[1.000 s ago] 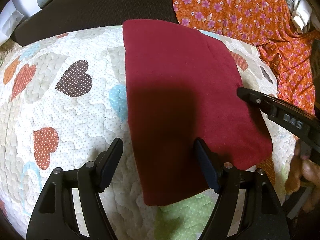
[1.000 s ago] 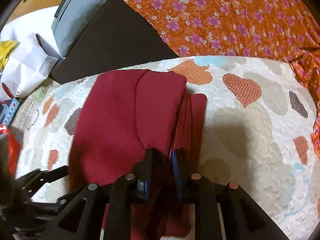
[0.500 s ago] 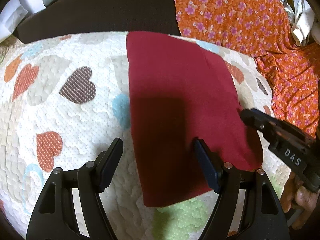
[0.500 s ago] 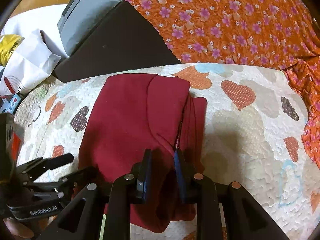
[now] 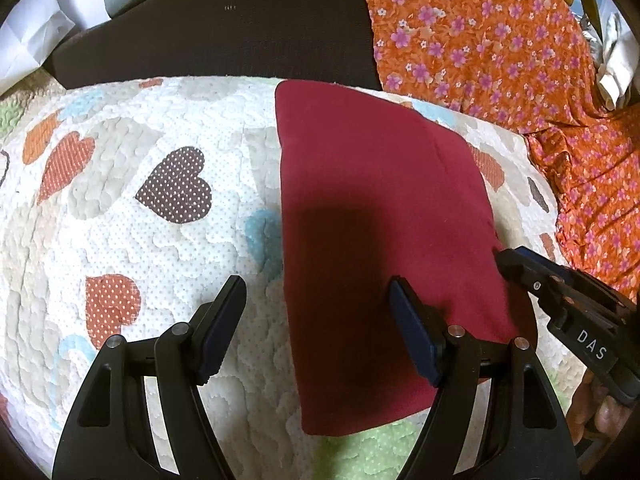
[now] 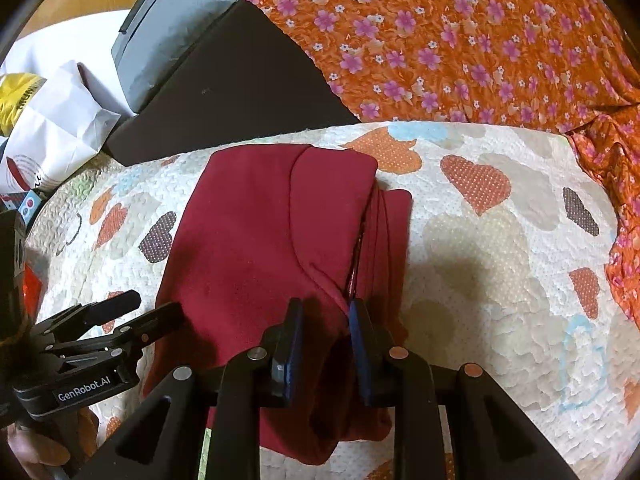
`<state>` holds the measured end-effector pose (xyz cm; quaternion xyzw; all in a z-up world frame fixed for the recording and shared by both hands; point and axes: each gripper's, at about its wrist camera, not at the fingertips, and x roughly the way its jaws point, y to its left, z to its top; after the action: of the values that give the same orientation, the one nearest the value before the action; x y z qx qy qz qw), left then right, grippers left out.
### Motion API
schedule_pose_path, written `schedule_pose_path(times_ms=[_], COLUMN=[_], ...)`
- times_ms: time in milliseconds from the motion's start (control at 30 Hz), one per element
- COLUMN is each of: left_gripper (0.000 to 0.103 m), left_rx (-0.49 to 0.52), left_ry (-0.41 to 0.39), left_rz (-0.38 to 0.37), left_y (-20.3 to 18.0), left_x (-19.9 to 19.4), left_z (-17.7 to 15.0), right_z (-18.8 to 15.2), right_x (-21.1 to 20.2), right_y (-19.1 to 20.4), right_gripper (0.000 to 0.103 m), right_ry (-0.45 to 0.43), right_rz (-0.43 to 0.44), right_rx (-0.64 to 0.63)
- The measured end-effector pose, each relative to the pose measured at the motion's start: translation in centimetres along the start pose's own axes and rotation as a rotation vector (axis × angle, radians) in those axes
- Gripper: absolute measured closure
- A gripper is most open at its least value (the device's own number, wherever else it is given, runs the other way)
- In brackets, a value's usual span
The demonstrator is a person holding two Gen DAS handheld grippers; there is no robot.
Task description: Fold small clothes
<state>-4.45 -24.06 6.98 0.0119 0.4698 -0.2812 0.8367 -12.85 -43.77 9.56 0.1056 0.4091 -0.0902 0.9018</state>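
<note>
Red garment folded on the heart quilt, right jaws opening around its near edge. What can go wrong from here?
1. The right gripper has just been opening with the red garment between its jaws; layers along the right edge are uneven and may spring apart.
2. The left gripper stands open, one finger over the cloth; moving it could drag the fold.
3. The garment's far end sits near the heart quilt edge.

Folded maroon garment (image 6: 256,240) lying on a heart-patterned quilt (image 6: 500,248), right gripper (image 6: 326,312) at 6 o'clock, jaws just opening with the near edge of the cloth between them. Left gripper (image 6: 156,306) at 8 o'clock, beside the garment. Orange floral fabric (image 6: 460,40) at 1 o'clock.
</note>
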Motion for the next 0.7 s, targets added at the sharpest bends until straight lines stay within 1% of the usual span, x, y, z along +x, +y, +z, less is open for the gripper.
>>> schedule_pose_path(times_ms=[67,200,533,700], left_gripper=[0.029,0.029,0.029,0.029], left_rx=[0.000,0.004,0.003,0.007], left_ry=[-0.002,0.000,-0.008,-0.018], left_rz=[-0.001,-0.001,0.003,0.002], left_y=[-0.07,-0.08,-0.10,-0.15], left_x=[0.04,0.08,-0.18,-0.22], left_z=[0.14,0.30,0.41,0.61], right_z=[-0.02,-0.06,0.15,0.18], right_x=[0.06,0.14,0.30,0.33], right_y=[-0.14,-0.41,-0.05,-0.06], right_gripper=[0.075,0.074,0.073,0.069], right_ry=[0.002,0.005,0.010,0.009], right_rz=[-0.003,0.009,0.005,0.005], right_rx=[0.009,0.031,0.021,0.025])
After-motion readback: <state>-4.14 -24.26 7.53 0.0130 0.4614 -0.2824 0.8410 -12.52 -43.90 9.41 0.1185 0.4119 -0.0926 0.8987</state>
